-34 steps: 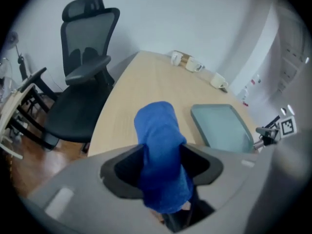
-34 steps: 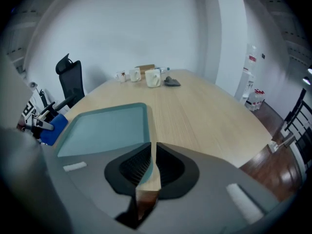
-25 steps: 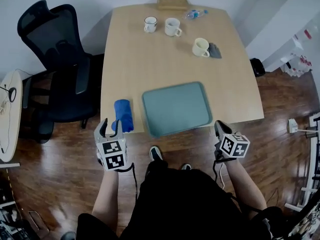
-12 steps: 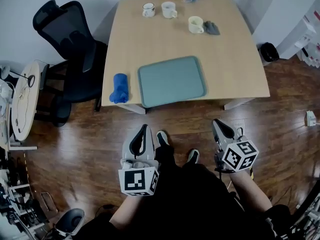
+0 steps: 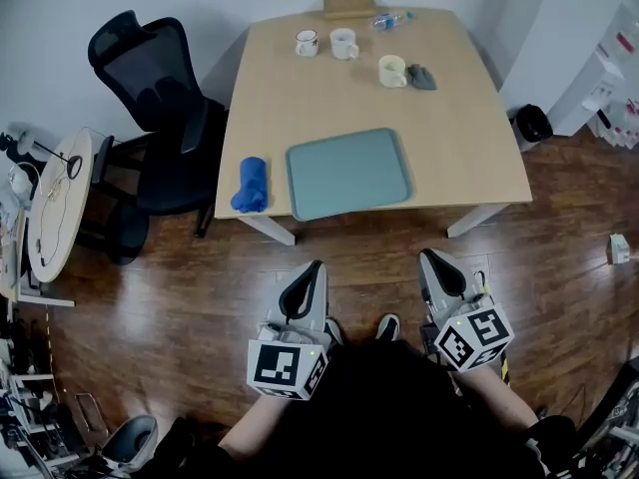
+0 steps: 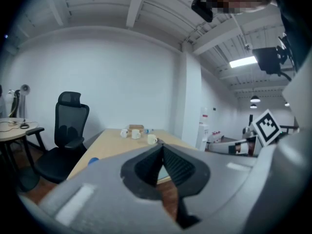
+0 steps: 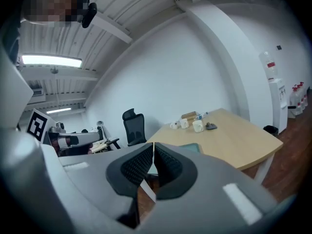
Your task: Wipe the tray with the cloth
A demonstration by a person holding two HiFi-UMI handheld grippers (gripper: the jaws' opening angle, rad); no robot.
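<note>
Bench point(image 5: 454, 133) ahead, well apart from both tools: cloth point(image 5: 250, 185), long axis running away, lies just left of tray point(image 5: 349, 173), nearer the left tool point(image 5: 315, 267) than the right tool point(image 5: 429, 257); both closed, empty.

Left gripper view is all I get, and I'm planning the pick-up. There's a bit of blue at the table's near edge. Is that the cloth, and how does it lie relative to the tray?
Observer: Yes. The head view shows a rolled blue cloth on the table, just left of the teal tray and not touching it.
Operator: Is anything on the tray?
Observer: No, nothing lies on it in the head view.
Operator: And the right gripper?
Observer: The right gripper has its jaws together with nothing between them. In the head view it is over the floor, short of the table's near edge.
</note>
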